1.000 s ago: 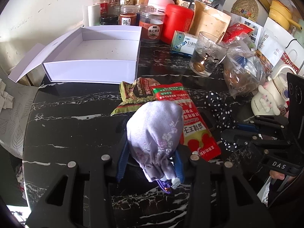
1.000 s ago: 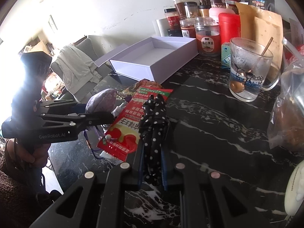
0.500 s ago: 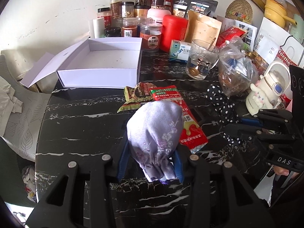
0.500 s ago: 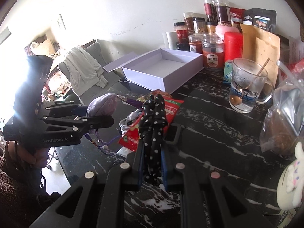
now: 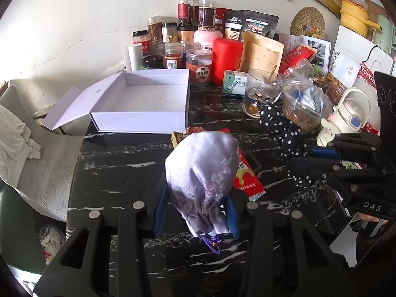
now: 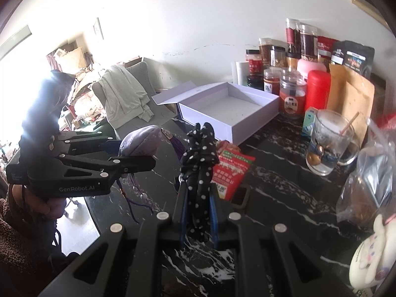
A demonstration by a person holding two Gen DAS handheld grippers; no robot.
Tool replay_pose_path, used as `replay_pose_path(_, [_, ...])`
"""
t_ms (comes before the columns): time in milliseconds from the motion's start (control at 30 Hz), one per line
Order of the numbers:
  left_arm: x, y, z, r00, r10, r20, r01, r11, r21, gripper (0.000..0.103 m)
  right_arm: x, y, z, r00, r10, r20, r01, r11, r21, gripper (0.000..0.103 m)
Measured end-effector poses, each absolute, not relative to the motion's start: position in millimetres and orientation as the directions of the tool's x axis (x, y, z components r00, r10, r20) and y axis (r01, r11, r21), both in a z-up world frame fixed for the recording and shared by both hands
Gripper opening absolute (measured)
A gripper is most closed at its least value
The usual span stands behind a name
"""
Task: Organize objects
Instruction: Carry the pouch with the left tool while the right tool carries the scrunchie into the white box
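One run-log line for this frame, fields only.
left gripper: shut on lilac embroidered drawstring pouch | right gripper: shut on black polka-dot fabric scrunchie | white open cardboard box: empty, ahead | both items above table

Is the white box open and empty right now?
Open and empty: the white box has its lid flap folded out to the side, and only a few specks show on its bare floor.

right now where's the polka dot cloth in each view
Left wrist view: the polka dot cloth is right of centre, held by the right gripper.
Right wrist view: polka dot cloth at centre, upright between that gripper's fingers.
Shared landmark: the open white box, behind the cloth in both.
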State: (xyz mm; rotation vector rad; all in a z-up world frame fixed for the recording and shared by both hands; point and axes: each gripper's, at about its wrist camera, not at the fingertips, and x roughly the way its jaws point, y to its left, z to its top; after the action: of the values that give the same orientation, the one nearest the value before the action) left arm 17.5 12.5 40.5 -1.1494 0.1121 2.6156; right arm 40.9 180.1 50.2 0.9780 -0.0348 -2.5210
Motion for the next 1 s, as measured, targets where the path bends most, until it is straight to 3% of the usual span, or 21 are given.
replay_pose_path(500, [-30.3, -2.6, 96.5, -0.698, 0.164, -0.698, -0.267, -0.963, 0.041, 0.038, 5.7, 165.1, 100.6, -0.672, -0.436, -0.599, 0.47, -0.876, 0.11, 0.014])
replay_pose_path(1000, [-126.4, -2.5, 104.0, -0.695, 0.14, -0.706, -0.293, -0.951, 0.099, 0.038, -75.1, 170.9, 116.1, -0.681, -0.422, -0.599, 0.463, -0.881, 0.094, 0.014])
